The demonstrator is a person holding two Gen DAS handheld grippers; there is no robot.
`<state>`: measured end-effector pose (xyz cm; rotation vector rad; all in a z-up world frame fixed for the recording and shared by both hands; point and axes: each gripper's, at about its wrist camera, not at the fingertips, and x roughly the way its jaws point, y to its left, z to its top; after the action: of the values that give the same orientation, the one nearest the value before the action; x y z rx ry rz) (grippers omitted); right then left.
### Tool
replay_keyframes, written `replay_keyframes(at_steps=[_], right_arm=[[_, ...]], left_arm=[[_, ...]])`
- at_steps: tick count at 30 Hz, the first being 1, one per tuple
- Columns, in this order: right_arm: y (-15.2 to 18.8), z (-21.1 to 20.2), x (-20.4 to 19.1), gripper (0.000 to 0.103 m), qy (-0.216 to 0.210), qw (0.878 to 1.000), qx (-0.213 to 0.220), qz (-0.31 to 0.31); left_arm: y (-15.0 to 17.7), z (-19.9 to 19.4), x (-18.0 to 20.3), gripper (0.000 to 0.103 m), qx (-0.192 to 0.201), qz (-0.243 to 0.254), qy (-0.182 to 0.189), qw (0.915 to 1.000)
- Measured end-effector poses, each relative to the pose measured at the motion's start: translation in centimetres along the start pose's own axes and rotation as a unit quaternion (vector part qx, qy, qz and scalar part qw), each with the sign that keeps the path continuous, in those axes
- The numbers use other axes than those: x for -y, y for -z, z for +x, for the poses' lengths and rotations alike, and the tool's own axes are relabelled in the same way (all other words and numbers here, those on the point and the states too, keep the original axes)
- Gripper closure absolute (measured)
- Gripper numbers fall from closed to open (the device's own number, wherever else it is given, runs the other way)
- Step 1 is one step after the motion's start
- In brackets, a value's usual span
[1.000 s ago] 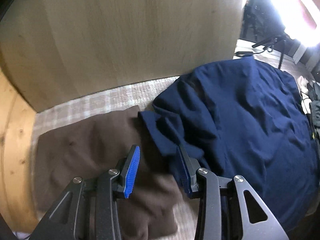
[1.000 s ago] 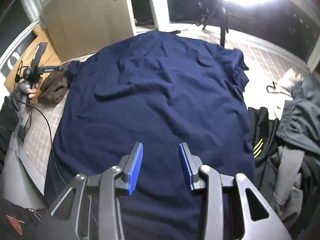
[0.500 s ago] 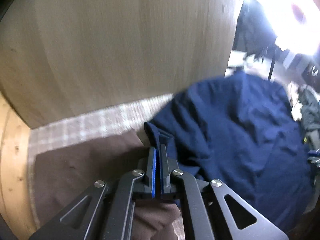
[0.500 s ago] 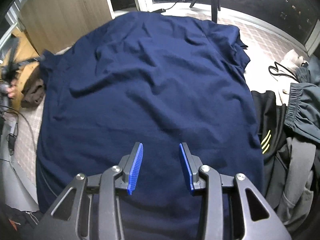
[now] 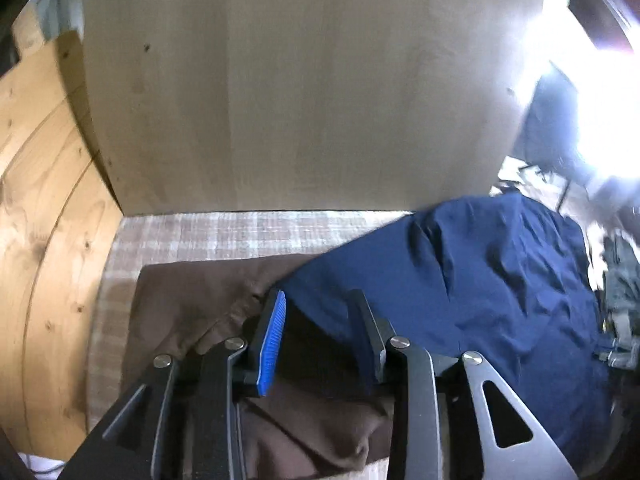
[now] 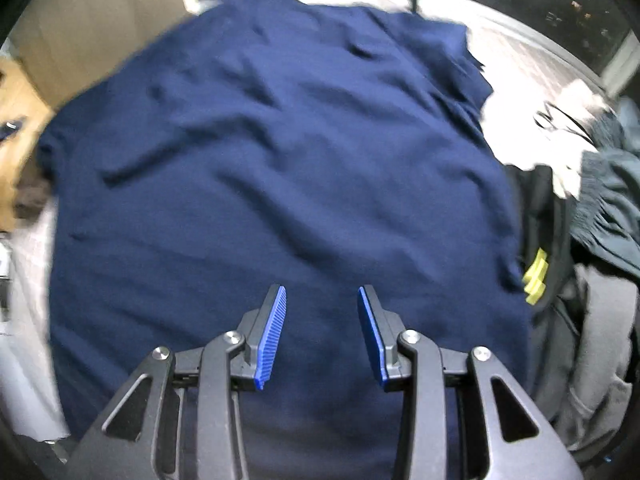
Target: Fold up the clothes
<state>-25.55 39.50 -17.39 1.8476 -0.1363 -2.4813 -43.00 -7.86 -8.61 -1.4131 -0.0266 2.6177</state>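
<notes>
A navy T-shirt (image 6: 280, 152) lies spread flat over the bed and fills most of the right wrist view. Its sleeve (image 5: 328, 280) stretches out over a brown folded garment (image 5: 192, 300) in the left wrist view. My left gripper (image 5: 317, 296) hovers over that sleeve edge; its jaws are opening, the navy edge runs between them, and the pads do not press it. My right gripper (image 6: 322, 289) stands open just above the shirt's near part, with nothing pinched.
A plaid sheet (image 5: 240, 236) covers the bed. A pale wooden panel (image 5: 300, 100) and pine boards (image 5: 40, 200) wall in the far and left sides. Black clothing with a yellow mark (image 6: 536, 276) and grey garments (image 6: 600, 200) are piled right of the shirt.
My left gripper shut on the bunched sleeve, drew it out flat over the brown garment, then let go and parted. My right gripper sank closer to the shirt.
</notes>
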Motion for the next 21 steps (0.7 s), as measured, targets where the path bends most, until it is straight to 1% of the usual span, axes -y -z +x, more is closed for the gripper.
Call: replay_keyframes(at_steps=[2, 3, 4, 6, 7, 9, 10, 12, 13, 15, 16, 17, 19, 21], right_arm=[[-1.0, -1.2, -4.0, 0.066, -0.034, 0.998, 0.028, -0.039], [-1.4, -1.6, -6.3, 0.066, -0.046, 0.996, 0.039, -0.072], [-2.2, -2.0, -9.9, 0.066, -0.063, 0.989, 0.054, -0.122], [-3.3, -2.0, -15.1, 0.066, -0.100, 0.976, 0.068, -0.180], [-4.4, -1.6, -18.4, 0.066, -0.141, 0.967, 0.066, -0.202], [-6.4, 0.1, -23.6, 0.066, -0.214, 0.953, 0.053, -0.207], [-7.5, 0.9, -26.2, 0.066, -0.250, 0.944, 0.046, -0.208], [-8.9, 2.7, -30.1, 0.066, -0.256, 0.940, 0.042, -0.221], [-9.6, 4.1, -32.1, 0.066, -0.242, 0.941, 0.043, -0.231], [-10.0, 5.2, -34.2, 0.066, -0.193, 0.943, 0.069, -0.264], [-10.2, 5.7, -35.2, 0.066, -0.168, 0.942, 0.082, -0.280], [-10.4, 5.6, -35.9, 0.066, -0.155, 0.939, 0.093, -0.291], [-11.4, 5.9, -36.7, 0.066, -0.168, 0.934, 0.097, -0.299], [-12.5, 6.8, -37.1, 0.066, -0.180, 0.937, 0.081, -0.286]], left_arm=[[0.5, 0.1, 0.7, 0.072, -0.011, 0.021, -0.010, 0.9997], [0.7, 0.2, 0.8, 0.072, -0.016, 0.028, -0.012, 0.9994], [1.0, 0.3, 0.8, 0.072, -0.021, 0.031, -0.013, 0.9992], [1.4, 0.5, 0.8, 0.072, -0.026, 0.039, -0.023, 0.9986], [1.6, 0.5, 0.7, 0.072, -0.026, 0.039, -0.026, 0.9986], [2.3, 0.0, 0.5, 0.072, -0.027, 0.033, -0.016, 0.9990], [2.7, -0.3, 0.3, 0.072, -0.027, 0.028, -0.010, 0.9992], [3.6, -0.6, -0.1, 0.072, -0.029, 0.027, -0.003, 0.9992], [4.1, -0.9, -0.1, 0.072, -0.029, 0.031, -0.001, 0.9991], [5.1, -1.4, 0.0, 0.072, -0.029, 0.043, -0.001, 0.9987], [5.6, -1.6, 0.1, 0.072, -0.029, 0.048, 0.000, 0.9984], [6.0, -1.8, 0.2, 0.072, -0.028, 0.052, 0.001, 0.9983], [6.5, -2.2, 0.0, 0.072, -0.022, 0.049, 0.011, 0.9985], [6.8, -2.4, -0.2, 0.072, -0.016, 0.045, 0.017, 0.9987]])
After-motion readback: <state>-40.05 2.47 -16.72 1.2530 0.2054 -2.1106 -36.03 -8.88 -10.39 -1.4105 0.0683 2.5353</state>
